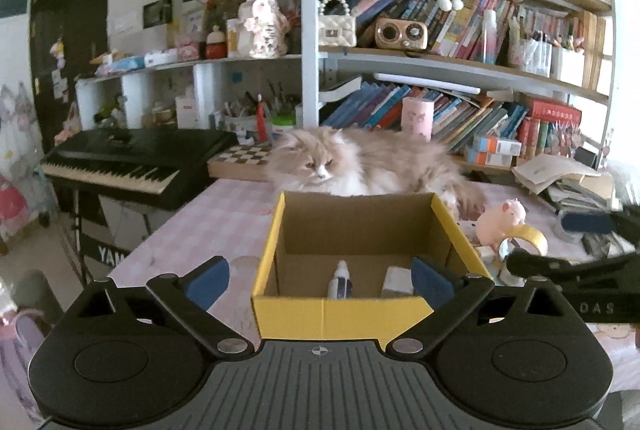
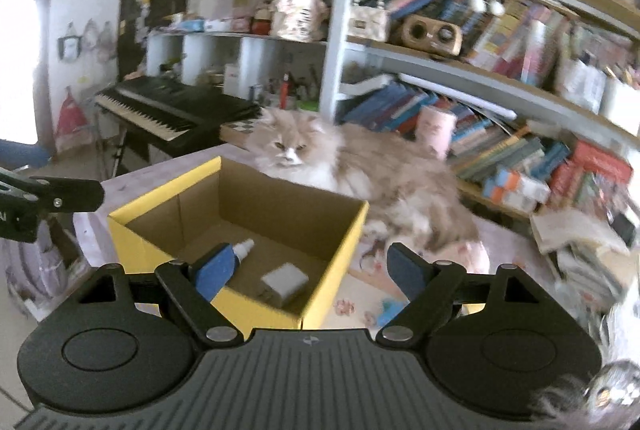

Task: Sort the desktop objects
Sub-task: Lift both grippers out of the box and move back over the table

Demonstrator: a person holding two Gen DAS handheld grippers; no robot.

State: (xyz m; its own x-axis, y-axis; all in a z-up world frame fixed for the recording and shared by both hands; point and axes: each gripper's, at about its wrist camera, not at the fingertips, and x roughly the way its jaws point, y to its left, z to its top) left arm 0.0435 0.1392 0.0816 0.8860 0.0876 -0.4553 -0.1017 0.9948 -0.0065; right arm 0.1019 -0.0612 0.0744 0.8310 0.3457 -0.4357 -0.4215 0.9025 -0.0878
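A yellow cardboard box (image 1: pixel 268 254) (image 2: pixel 340 254) stands open on the pink checked table. Inside it lie a small white bottle (image 1: pixel 340 280) (image 2: pixel 243 249) and a small white block (image 1: pixel 396 280) (image 2: pixel 284 282). My left gripper (image 1: pixel 322 282) hangs open over the box's near wall with nothing between its blue pads. My right gripper (image 2: pixel 310 270) is open and empty too, above the box's right corner. A pink pig figure (image 1: pixel 502 220) and a roll of yellow tape (image 1: pixel 528 236) sit right of the box. The right gripper's black arm (image 1: pixel 576 282) shows at the left wrist view's right edge.
A fluffy cream cat (image 1: pixel 360 162) (image 2: pixel 352 166) lies right behind the box. A bookshelf (image 1: pixel 460 62) stands at the back; a black keyboard (image 1: pixel 132 158) is beyond the table's left edge. Loose papers and books (image 1: pixel 568 178) pile up at the right. Stickers (image 2: pixel 372 306) lie near the box.
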